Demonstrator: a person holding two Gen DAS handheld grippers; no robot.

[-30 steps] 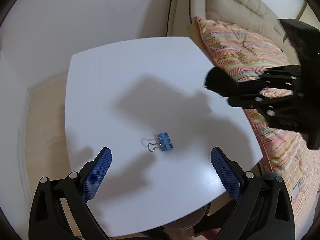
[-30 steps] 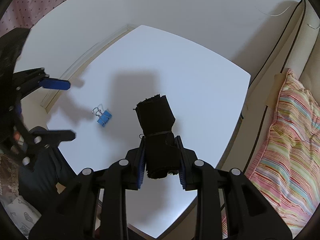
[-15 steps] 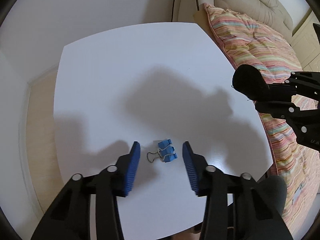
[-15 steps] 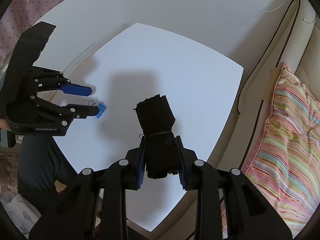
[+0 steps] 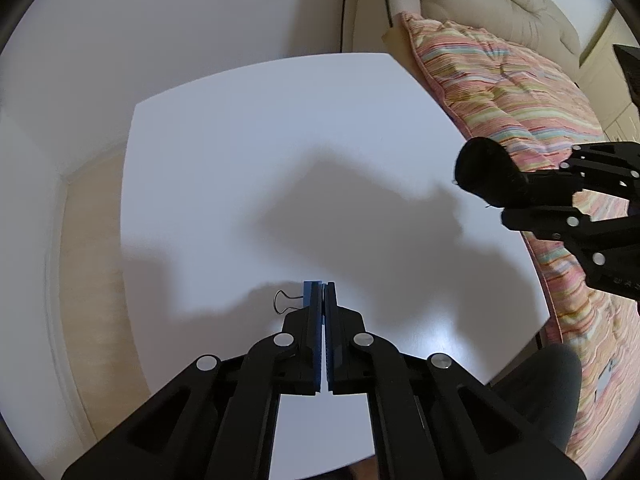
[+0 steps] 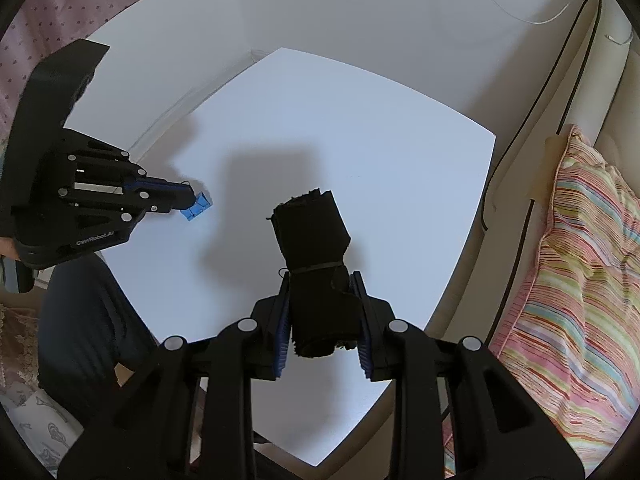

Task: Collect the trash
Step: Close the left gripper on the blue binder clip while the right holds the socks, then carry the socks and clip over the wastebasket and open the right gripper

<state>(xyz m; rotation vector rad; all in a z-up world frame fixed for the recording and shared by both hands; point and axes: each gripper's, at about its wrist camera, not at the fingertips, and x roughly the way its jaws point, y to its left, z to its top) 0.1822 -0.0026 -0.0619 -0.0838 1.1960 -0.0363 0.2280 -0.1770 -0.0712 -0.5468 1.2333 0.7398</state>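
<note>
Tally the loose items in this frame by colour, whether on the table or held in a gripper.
Blue: 1, the binder clip, at the left gripper tips
Black: 1, the cloth roll, in the right gripper
Total: 2

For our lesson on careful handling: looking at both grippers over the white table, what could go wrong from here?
1. The left gripper pinches the blue binder clip only at its tip; lifting may let it slip.
2. The rolled black cloth juts far beyond the right gripper and could slide out.
</note>
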